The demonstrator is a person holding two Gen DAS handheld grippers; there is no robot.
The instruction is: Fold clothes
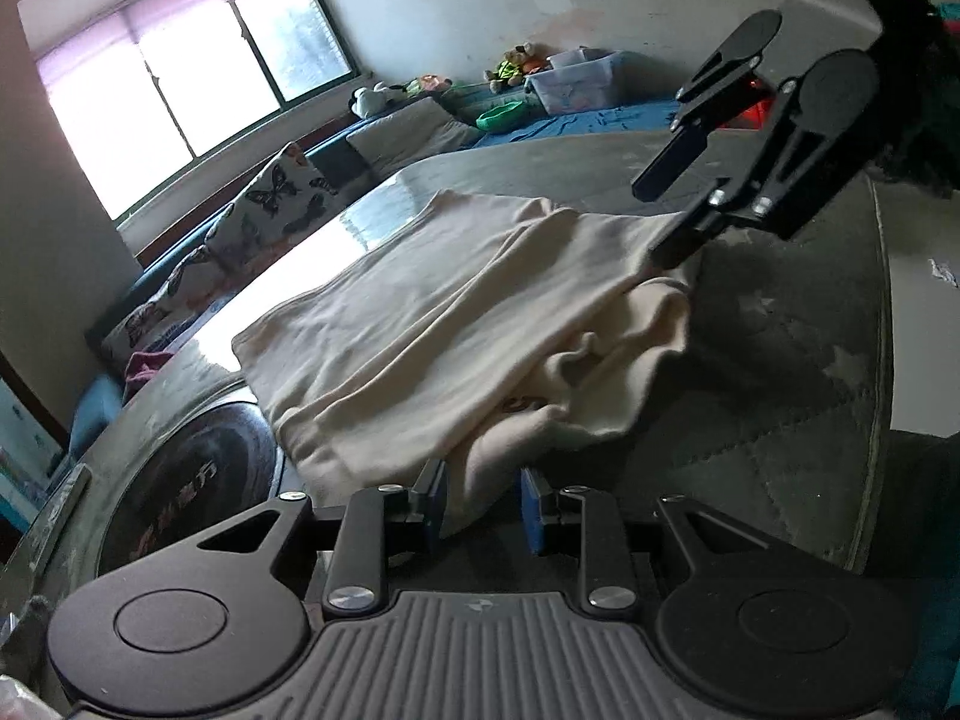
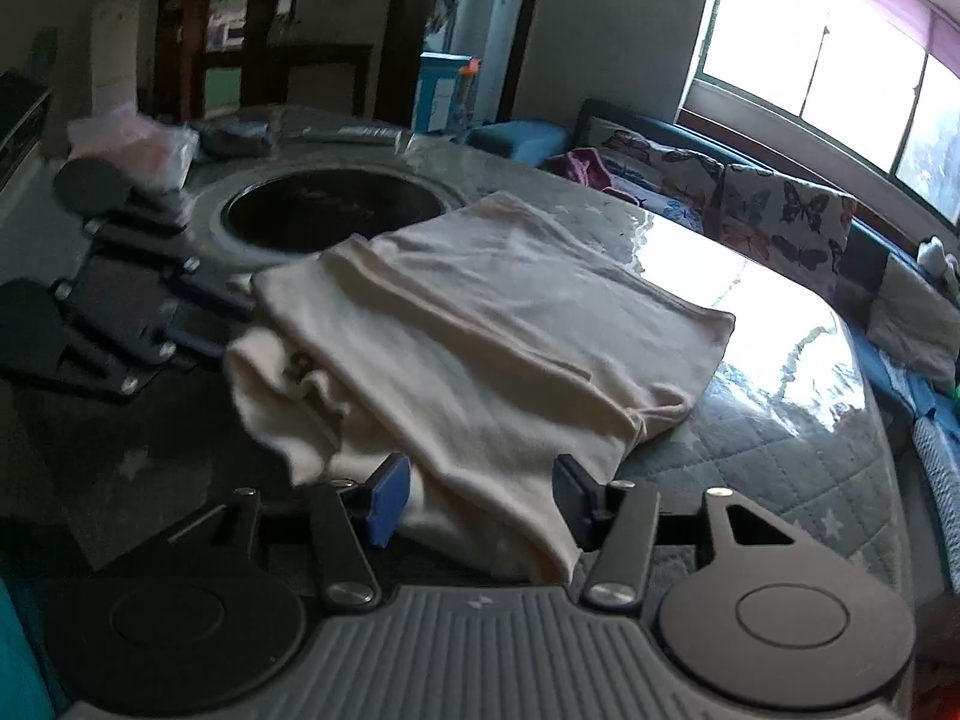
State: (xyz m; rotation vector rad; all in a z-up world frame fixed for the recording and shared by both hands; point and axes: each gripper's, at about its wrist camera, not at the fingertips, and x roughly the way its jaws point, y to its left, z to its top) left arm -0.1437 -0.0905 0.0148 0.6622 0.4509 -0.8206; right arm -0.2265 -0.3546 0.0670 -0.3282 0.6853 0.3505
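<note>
A cream garment (image 1: 432,312) lies partly folded on a grey quilted table cover (image 1: 780,372); it also shows in the right wrist view (image 2: 480,324). My left gripper (image 1: 483,507) is open, its blue-padded fingers on either side of the garment's near edge. My right gripper (image 2: 480,498) is open, with the garment's near corner lying between its fingers. The right gripper also shows in the left wrist view (image 1: 666,216) at the garment's far right edge. The left gripper shows in the right wrist view (image 2: 210,318) at the garment's left edge.
A round dark hob (image 2: 336,213) is set in the table beside the garment. A sofa with butterfly cushions (image 2: 774,216) runs under the window. Plastic bags (image 2: 132,144) and a dark item lie at the table's far side. A storage box (image 1: 576,81) and plush toys (image 1: 516,63) sit by the wall.
</note>
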